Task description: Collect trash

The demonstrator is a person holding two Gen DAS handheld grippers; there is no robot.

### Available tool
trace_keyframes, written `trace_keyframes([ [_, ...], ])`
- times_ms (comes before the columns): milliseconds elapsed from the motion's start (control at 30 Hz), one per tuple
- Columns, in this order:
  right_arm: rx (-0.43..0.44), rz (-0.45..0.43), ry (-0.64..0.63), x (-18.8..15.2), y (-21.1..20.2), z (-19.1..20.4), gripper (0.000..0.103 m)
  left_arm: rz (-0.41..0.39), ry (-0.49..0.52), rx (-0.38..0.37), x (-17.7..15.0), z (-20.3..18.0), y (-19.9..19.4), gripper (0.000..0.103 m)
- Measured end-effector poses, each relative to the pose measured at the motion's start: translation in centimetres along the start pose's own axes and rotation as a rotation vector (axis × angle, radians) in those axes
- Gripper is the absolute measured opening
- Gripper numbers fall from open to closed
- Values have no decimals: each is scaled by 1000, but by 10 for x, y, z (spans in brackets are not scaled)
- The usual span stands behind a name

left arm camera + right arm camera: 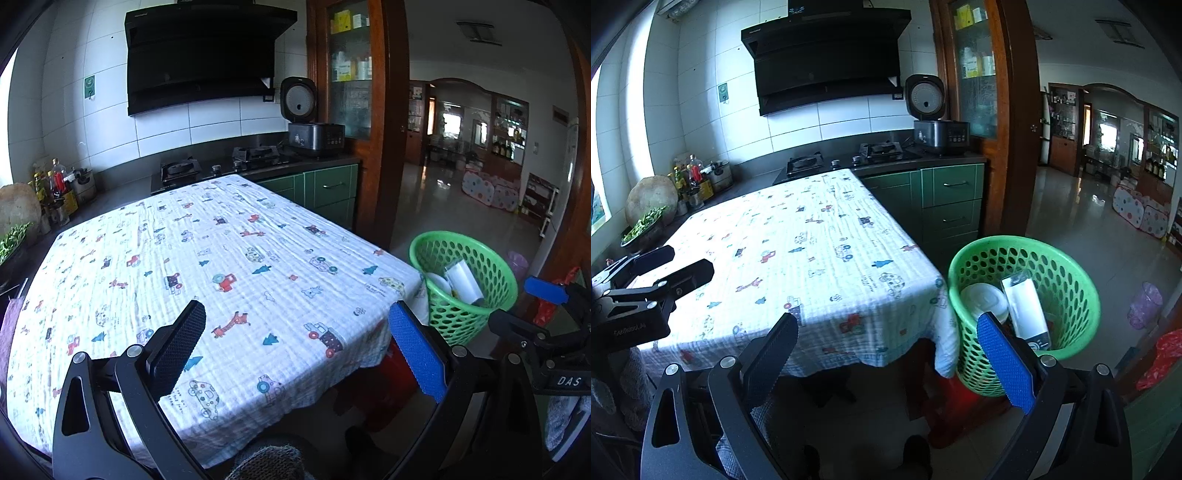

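A green perforated basket (495, 269) (1071, 266) stands on a red stool at the table's right corner. Inside lie a white round lid (984, 301) and a white box with a dark end (1027, 310) (465, 282). The table (207, 243) (812, 240) wears a white cloth with cartoon prints; no trash shows on it. My left gripper (297, 325) is open and empty above the table's front edge. My right gripper (888, 338) is open and empty, in front of the table's corner, its blue finger (1004, 362) overlapping the basket. Each gripper shows in the other's view (546, 291) (665, 262).
Behind the table are a dark counter with a gas stove (221, 166), a rice cooker (314, 136), bottles (55, 184) and green cabinets (953, 199). A doorway at right opens onto a tiled floor (1082, 236). A purple bin (1145, 304) and a red bag (1160, 358) sit right.
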State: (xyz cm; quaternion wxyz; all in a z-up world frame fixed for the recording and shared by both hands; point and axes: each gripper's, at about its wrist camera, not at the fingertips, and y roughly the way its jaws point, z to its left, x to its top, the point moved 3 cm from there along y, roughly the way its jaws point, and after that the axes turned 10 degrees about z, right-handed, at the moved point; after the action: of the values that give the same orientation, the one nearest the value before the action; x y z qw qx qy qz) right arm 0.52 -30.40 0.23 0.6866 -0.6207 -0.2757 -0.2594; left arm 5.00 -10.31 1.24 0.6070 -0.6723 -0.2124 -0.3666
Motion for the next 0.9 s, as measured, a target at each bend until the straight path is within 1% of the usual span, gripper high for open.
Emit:
trace_keyframes([
  [900,28,-2,-34,4,3,15,94,4,-22,36,2,13,-3,98],
])
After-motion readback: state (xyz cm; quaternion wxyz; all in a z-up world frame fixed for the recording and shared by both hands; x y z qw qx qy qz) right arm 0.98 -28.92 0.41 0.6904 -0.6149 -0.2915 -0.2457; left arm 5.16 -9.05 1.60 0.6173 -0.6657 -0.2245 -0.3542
